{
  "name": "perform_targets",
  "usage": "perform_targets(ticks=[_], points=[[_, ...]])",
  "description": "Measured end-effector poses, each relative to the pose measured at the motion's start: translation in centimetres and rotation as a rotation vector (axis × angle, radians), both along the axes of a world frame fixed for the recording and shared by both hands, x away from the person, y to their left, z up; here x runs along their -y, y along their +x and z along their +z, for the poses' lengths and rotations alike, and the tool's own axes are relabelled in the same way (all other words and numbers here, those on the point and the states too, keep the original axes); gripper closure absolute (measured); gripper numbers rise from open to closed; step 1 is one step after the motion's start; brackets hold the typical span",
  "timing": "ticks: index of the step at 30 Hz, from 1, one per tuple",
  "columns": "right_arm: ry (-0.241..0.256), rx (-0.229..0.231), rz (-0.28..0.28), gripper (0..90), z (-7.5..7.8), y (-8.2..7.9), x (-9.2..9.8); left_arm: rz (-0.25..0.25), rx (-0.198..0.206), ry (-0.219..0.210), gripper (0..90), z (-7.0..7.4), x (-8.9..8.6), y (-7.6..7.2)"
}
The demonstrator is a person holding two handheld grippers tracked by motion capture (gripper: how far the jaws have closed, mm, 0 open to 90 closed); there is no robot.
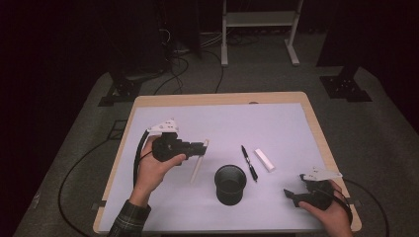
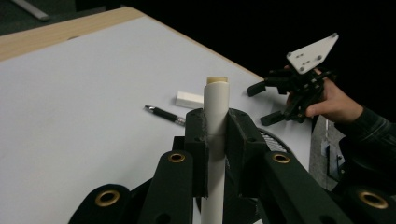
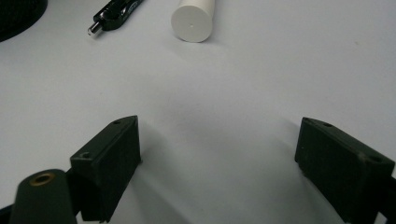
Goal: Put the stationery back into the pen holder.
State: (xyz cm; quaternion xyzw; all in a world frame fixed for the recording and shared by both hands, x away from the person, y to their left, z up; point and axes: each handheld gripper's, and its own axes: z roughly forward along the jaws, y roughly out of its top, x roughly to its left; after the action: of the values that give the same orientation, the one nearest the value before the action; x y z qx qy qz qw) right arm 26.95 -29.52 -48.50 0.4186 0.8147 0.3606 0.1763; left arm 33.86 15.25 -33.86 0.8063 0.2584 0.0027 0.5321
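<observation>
White table [image 1: 163, 207] under me: my left gripper [image 2: 215, 140] is clamped on a cream tube [image 2: 216, 112], its capped tip clear close up; from above, it's left of the cup [image 1: 230, 184]; my right gripper [image 3: 217, 163] gapes near the pen [image 3: 114, 14]

Past the jaws of your right gripper [image 3: 217, 140], a white stick [image 3: 194, 18] lies just left of centre, a black pen [image 3: 114, 14] further left, and a black cup [image 3: 18, 16] at the far left, all on the white mat [image 3: 233, 79].
</observation>
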Motion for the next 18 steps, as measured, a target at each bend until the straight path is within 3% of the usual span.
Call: perform_targets(ticks=[18], points=[[0.000,0.000,0.001,13.1,0.0,0.0,0.0,-0.073,0.070,-0.067,78.8,2.7,1.9,-1.3]])
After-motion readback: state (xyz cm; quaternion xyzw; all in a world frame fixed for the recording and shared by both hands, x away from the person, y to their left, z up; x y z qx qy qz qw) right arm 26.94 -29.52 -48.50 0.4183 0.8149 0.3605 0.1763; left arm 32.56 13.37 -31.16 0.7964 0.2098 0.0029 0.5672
